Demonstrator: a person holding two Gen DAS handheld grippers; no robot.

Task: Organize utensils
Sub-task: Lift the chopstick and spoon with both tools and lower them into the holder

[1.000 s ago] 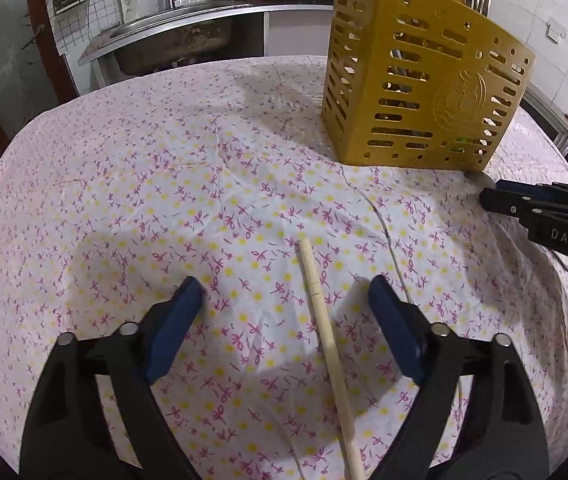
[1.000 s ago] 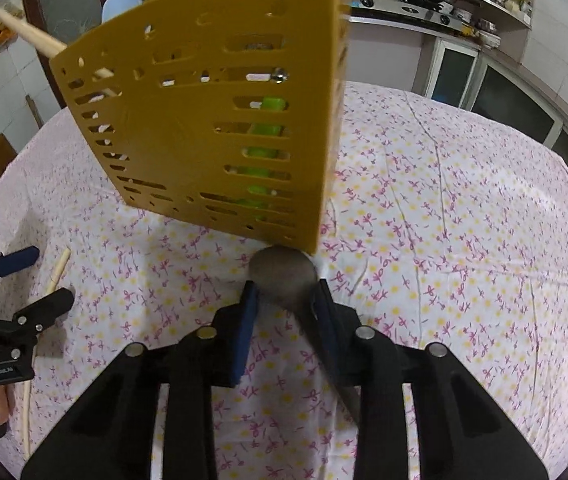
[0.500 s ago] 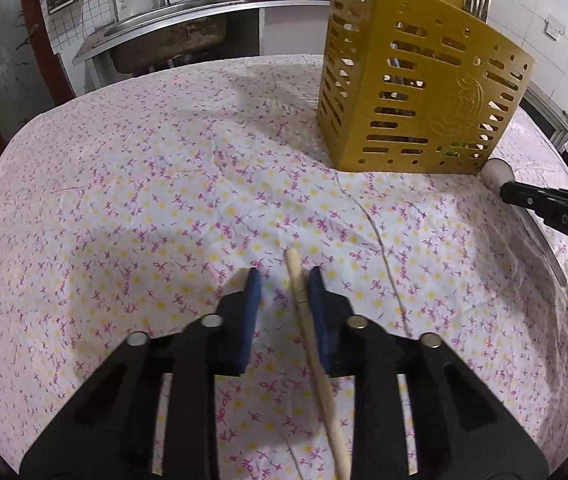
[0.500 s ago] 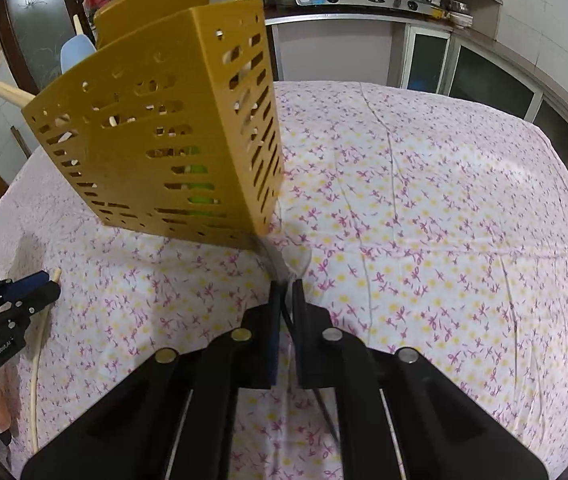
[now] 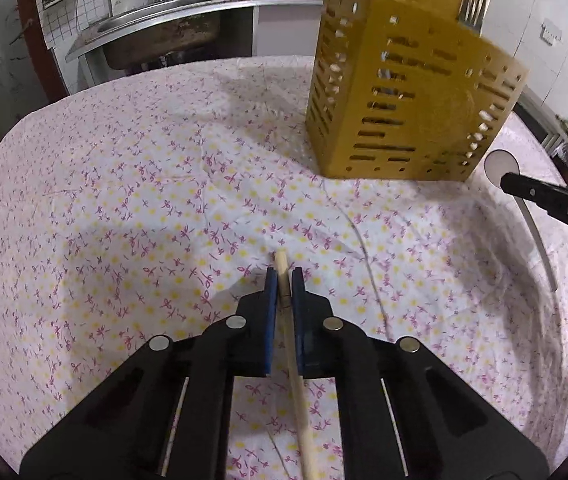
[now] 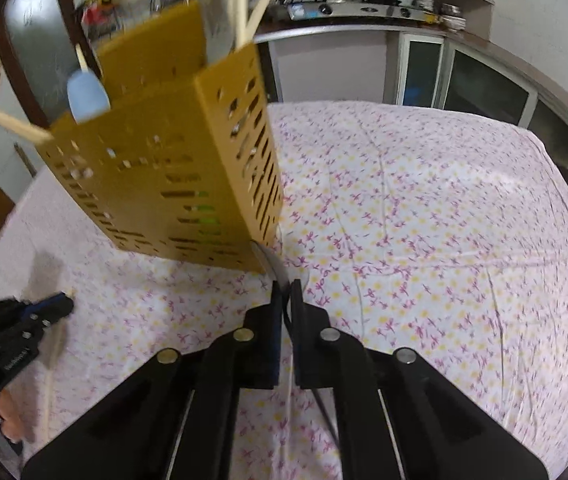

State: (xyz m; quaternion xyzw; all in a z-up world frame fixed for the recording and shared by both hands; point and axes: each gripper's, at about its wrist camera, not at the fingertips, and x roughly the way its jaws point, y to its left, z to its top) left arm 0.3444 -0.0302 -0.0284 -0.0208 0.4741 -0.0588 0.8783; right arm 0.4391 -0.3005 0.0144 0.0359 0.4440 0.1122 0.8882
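My left gripper point(image 5: 282, 280) is shut on a wooden chopstick point(image 5: 290, 344) near its tip, just above the floral tablecloth point(image 5: 143, 208). My right gripper point(image 6: 287, 289) is shut on a metal spoon point(image 6: 273, 266) whose bowl sits by the caddy's near corner. In the left wrist view the spoon point(image 5: 502, 166) shows at the right, with the right gripper point(image 5: 552, 204) on its handle. The yellow slotted utensil caddy point(image 5: 408, 100) stands at the back right, holding forks, chopsticks and a blue spatula point(image 6: 85, 96).
A sink and counter point(image 5: 155, 36) stand beyond the table's far edge. A stove and cabinets point(image 6: 404, 28) line the wall in the right wrist view. The left gripper point(image 6: 15, 336) shows there at the left, with the chopstick under it.
Both grippers have closed: the left one went from wide open to shut on the chopstick, the right one from part open to shut on the spoon. The right wrist view has swung.
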